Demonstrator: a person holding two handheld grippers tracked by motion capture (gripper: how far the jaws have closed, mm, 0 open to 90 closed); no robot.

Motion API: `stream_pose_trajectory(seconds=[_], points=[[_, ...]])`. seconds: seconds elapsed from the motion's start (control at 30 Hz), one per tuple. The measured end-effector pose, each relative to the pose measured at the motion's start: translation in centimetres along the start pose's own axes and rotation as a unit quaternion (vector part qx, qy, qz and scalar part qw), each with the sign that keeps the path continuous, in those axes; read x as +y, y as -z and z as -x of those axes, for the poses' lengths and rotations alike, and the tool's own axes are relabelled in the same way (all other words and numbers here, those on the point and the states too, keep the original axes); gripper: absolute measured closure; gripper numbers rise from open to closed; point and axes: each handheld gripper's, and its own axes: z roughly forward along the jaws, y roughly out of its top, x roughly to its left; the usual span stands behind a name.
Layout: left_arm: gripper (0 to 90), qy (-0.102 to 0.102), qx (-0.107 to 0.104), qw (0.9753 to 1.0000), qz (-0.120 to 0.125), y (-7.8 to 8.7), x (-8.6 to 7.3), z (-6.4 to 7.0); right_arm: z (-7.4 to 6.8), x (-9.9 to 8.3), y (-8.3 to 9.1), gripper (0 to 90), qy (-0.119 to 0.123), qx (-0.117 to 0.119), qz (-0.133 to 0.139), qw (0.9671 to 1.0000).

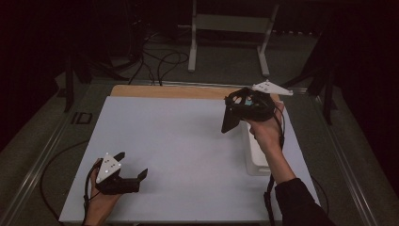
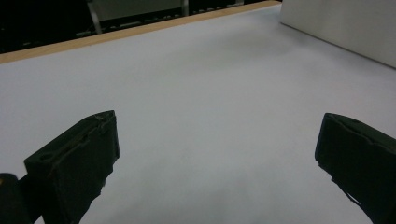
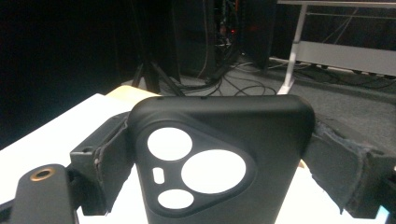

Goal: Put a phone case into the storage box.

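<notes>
The right gripper (image 1: 240, 113) pinches a black phone case (image 3: 219, 154) above the table (image 1: 179, 136)'s two o'clock; left gripper (image 1: 129, 167) spread, idle; placing it likely follows

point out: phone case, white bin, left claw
phone case (image 3: 219, 163): right gripper view, its back panel below the camera cutouts.
white bin (image 1: 256, 157): high view, its near rim.
left claw (image 1: 133, 165): high view, between its open tips.

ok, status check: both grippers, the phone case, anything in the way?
Left gripper open, low over the white table, holding nothing. Right gripper shut on black phone case, held above the table by the white bin. Nothing between them.
</notes>
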Motion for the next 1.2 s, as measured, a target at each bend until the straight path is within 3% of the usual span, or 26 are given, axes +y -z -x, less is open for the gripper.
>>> stream_pose_trajectory(seconds=[0.67, 1.2], points=[[0.4, -0.001, -0.001, 1.0, -0.002, -0.1, 0.0, 0.0, 2.2, 1.5, 0.0, 13.7, -0.003, -0.038, 0.013, 0.9992], [0.4, -0.003, 0.001, 1.0, -0.003, -0.1, -0.1, 0.1, 4.3, 2.5, -1.0, 13.7, -0.026, -0.087, 0.012, 0.9958]])
